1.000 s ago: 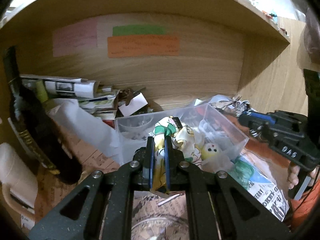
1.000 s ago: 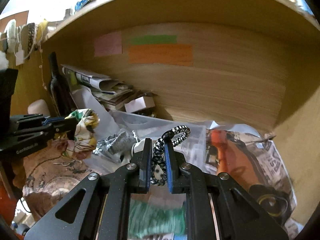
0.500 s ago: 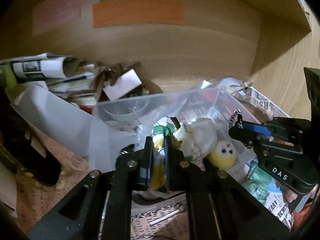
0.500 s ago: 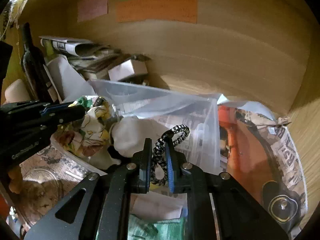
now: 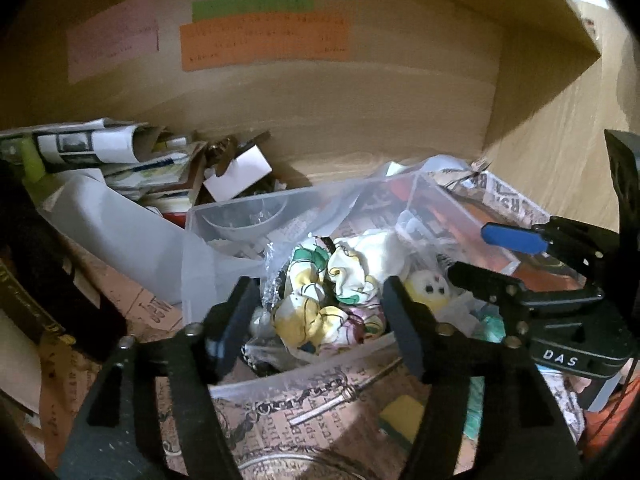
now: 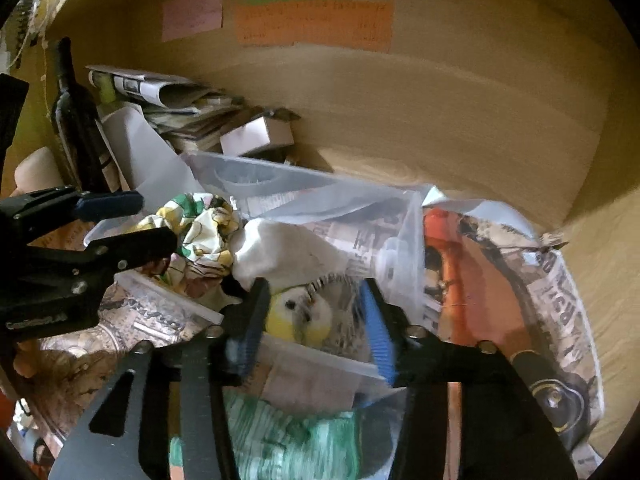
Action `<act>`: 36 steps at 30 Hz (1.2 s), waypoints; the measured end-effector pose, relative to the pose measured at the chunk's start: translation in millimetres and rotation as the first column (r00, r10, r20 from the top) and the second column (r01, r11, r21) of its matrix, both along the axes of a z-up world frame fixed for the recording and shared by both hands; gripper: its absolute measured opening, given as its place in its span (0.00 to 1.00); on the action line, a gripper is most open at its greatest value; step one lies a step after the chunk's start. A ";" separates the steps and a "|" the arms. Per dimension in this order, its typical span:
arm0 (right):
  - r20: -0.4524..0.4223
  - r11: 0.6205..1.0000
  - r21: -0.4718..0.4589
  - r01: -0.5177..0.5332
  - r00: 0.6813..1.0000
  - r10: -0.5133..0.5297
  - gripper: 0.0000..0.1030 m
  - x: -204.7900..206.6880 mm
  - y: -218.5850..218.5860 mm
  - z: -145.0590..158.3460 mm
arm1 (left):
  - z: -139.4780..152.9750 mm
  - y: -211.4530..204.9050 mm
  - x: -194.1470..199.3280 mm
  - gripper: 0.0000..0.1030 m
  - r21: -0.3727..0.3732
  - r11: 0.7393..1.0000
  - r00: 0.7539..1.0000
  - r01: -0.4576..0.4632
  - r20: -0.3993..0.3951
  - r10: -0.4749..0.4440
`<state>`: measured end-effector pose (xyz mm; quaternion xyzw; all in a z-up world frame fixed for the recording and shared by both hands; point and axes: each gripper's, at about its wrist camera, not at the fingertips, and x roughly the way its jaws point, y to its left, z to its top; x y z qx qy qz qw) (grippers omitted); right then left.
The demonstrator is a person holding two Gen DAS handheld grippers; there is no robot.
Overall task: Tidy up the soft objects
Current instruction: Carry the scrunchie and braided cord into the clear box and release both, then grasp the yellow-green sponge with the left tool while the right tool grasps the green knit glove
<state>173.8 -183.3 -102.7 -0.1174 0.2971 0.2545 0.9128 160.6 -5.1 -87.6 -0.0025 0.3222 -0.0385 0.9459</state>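
Wooden shelf nook, clear bin sitting amid newspapers.
Left gripper is gaping wide over the floral cloth; right gripper is spreading wide around the yellow plush.

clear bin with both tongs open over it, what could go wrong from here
The floral cloth is piled high between the left tongs, so pulling back could snag it and drag it out of the clear bin. The right tongs straddle the yellow plush at the bin's near wall, so they might catch the rim and tip the bin.
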 end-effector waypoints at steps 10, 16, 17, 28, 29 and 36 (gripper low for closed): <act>0.049 0.999 0.047 -0.008 0.999 0.006 0.81 -37.5 -13.2 10.3 | 8.9 2.6 -33.9 0.97 -0.005 1.000 1.000 0.002 0.027 -0.002; -0.052 0.998 0.069 -0.003 0.999 0.007 0.84 -47.0 -16.8 -18.5 | -8.1 4.1 -44.2 0.97 -0.040 0.999 0.999 0.020 -0.038 -0.022; -0.074 0.998 0.068 -0.003 0.997 0.008 0.84 -46.5 -16.4 -25.0 | -11.4 3.5 -45.2 0.97 -0.045 0.999 0.998 0.026 -0.049 -0.028; -0.194 1.000 0.002 -0.009 0.981 0.010 0.80 -46.7 -17.3 -63.9 | -55.8 -22.1 -40.4 0.97 -0.058 0.996 0.981 0.073 -0.178 -0.082; -0.193 1.000 0.001 -0.009 0.981 0.009 0.76 -48.4 -18.5 -65.1 | -58.4 -24.8 -40.9 0.97 -0.060 0.995 0.979 0.079 -0.183 -0.088; -0.166 0.999 0.000 0.035 0.985 -0.035 0.37 -52.0 -31.8 -68.5 | -69.5 -37.2 -42.2 0.75 -0.102 0.987 0.967 0.128 -0.210 -0.147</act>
